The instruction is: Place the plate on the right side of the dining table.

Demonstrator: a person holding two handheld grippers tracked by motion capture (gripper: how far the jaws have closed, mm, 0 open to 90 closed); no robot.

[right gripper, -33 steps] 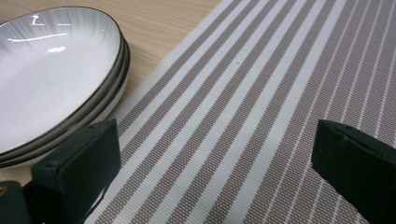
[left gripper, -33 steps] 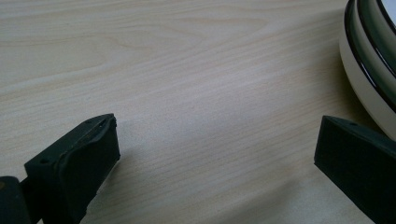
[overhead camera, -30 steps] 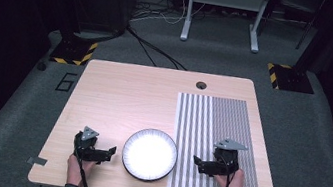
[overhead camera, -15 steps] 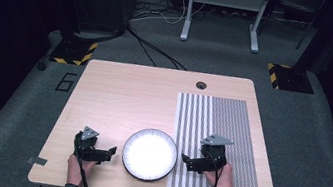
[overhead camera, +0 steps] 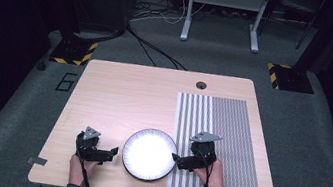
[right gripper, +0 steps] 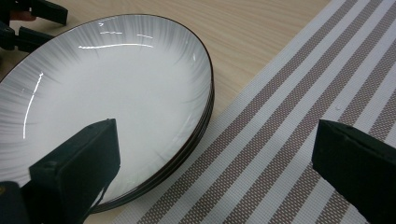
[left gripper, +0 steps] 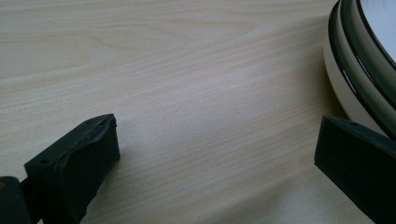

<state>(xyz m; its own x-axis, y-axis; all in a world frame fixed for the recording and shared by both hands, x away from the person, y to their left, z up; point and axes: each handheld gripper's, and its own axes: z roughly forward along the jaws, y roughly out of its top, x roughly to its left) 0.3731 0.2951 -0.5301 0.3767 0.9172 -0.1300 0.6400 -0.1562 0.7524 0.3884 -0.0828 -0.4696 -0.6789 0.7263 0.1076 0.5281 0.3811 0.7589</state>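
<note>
Your right gripper (overhead camera: 175, 158) hovers with its jaws spread wide and nothing between them, at the right edge of the stack of plates (overhead camera: 149, 154), which sits on the counter (overhead camera: 129, 92) near your edge, its right side overlapping the border of the striped placemat (overhead camera: 224, 133). In the right gripper view one jaw hangs over the white well of the top plate (right gripper: 116, 98) and the other over the placemat (right gripper: 299, 93), so the rim lies between them but not yet squarely. Several dark-edged rims are layered there; judging from that, lower the outer jaw only to the seam under the topmost rim if you want one plate, and keep the inner jaw flat on the glazed slope so it does not skate. Close slowly, since glazed ware will likely slip under a shallow bite. Your left gripper (overhead camera: 114, 152) also stands open and empty, low over bare wood just beside the left rim (left gripper: 348, 84), not touching it. Use it to steady the lower plates from that side if the stack starts to slide toward the placemat
</note>
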